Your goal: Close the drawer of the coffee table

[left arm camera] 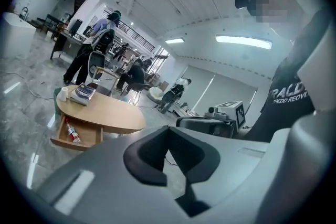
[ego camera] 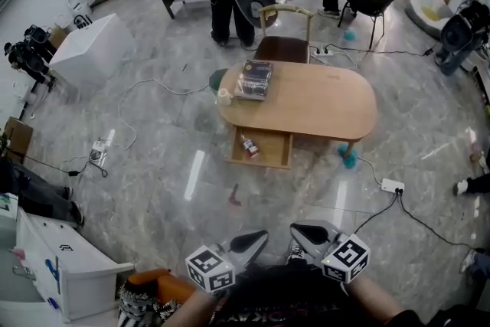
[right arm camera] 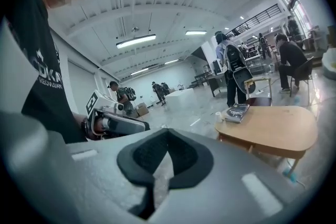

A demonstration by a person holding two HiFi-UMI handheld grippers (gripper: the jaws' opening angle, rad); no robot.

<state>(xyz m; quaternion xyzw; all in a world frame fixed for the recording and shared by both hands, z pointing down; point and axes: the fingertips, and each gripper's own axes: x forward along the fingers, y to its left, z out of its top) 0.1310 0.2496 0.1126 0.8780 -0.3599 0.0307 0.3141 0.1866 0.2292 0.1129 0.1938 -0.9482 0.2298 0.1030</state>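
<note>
- The drawer [ego camera: 273, 146] of the oval wooden coffee table [ego camera: 321, 99] stands pulled out from the side of the table that faces the camera-wearer. A small red-labelled bottle [ego camera: 248, 147] lies inside it.
- The left gripper [ego camera: 256, 239] and the right gripper [ego camera: 302, 233] are held close to the person's body, well apart from the table. Each has its jaws pressed together with nothing between them.
- By the look of it this is the approach step, since neither gripper has made contact with the drawer.
- The next move likely calls for carrying a gripper across the open floor to the table. The closed jaws would then be set against the drawer's front panel and pushed straight in under the tabletop, square enough that the drawer does not bind.
- On the tabletop, a stack of books [ego camera: 255, 79] and a small white cup [ego camera: 223, 96] sit at the table's left end in the head view. The rest of the top is bare.
- The table stands on a glossy grey marble-pattern floor [ego camera: 153, 165] with cables trailing around it.
- A white power strip [ego camera: 392, 185] lies to the table's right. A small red object [ego camera: 234, 197] lies on the floor between the table and the person.
- A wooden chair [ego camera: 285, 42] is drawn up at the table's far side. Beyond it one person stands and another sits.
- A white cabinet [ego camera: 88, 50] stands well off to the table's left.
</note>
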